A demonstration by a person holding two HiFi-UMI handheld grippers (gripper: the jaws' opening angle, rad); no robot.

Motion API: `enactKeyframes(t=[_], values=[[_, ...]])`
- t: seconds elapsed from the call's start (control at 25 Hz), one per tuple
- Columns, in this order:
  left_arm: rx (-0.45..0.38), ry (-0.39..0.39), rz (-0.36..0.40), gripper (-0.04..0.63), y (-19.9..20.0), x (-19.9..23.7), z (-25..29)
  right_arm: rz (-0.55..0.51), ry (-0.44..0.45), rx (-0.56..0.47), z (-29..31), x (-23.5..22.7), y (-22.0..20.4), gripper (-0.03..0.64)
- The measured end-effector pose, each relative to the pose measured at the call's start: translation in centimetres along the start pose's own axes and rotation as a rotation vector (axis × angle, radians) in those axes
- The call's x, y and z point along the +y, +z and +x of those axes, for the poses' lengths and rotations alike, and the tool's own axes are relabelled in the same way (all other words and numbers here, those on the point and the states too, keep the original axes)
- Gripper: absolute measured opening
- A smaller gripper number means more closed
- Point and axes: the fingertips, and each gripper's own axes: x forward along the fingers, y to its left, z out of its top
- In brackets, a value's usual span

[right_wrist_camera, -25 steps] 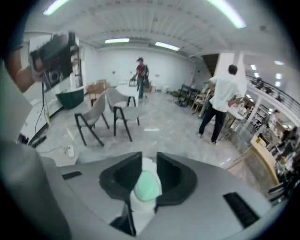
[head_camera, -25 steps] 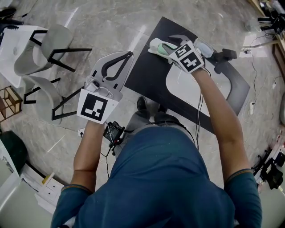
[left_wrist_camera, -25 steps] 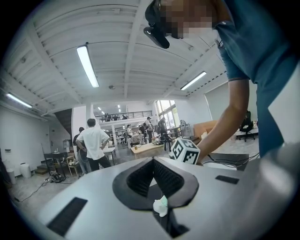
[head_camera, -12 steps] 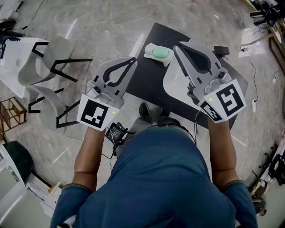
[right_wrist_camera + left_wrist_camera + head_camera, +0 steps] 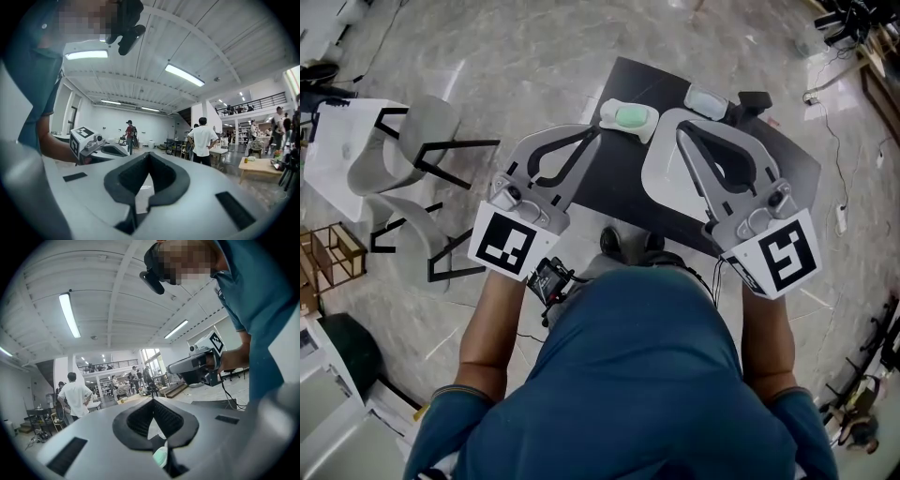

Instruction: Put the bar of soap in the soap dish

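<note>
The green bar of soap (image 5: 630, 116) lies in the white soap dish (image 5: 608, 106) at the far edge of the black table (image 5: 614, 178). Both grippers are held up level in front of me, above the table's near side. My left gripper (image 5: 598, 131) is shut and empty, its tips just short of the dish in the head view. In the left gripper view (image 5: 152, 400) a bit of the soap (image 5: 160, 456) shows below the shut jaws. My right gripper (image 5: 682, 127) is shut with nothing in it, and its own view (image 5: 149, 153) shows only the hall beyond.
A white basin (image 5: 670, 169) is set into the black table, with a pale container (image 5: 705, 101) and a black object (image 5: 756, 99) at its far edge. Two grey chairs (image 5: 394, 141) stand at the left. People stand far off in the hall (image 5: 204, 140).
My right gripper has left the soap dish, risen and come back towards me with its jaws shut. The soap stays in the dish. My left gripper has lifted slightly.
</note>
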Motion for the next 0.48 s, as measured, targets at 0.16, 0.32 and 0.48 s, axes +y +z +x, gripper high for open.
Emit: enactKeyframes(t=[0.16,0.32,0.48], values=[[-0.007,-0.009,0.009,0.002,0.6,-0.6,-0.3,-0.006,-0.015,-0.007,-1.1,0.7,0.6,0.014],[-0.003,-0.014,0.014,0.002,0.8,-1.2,-0.8,-0.010,-0.018,0.000,-1.8,1.4,0.6,0.014],[-0.007,-0.015,0.014,0.002,0.9,-1.7,-1.2,-0.012,-0.023,0.004,-2.3,2.0,0.6,0.014]])
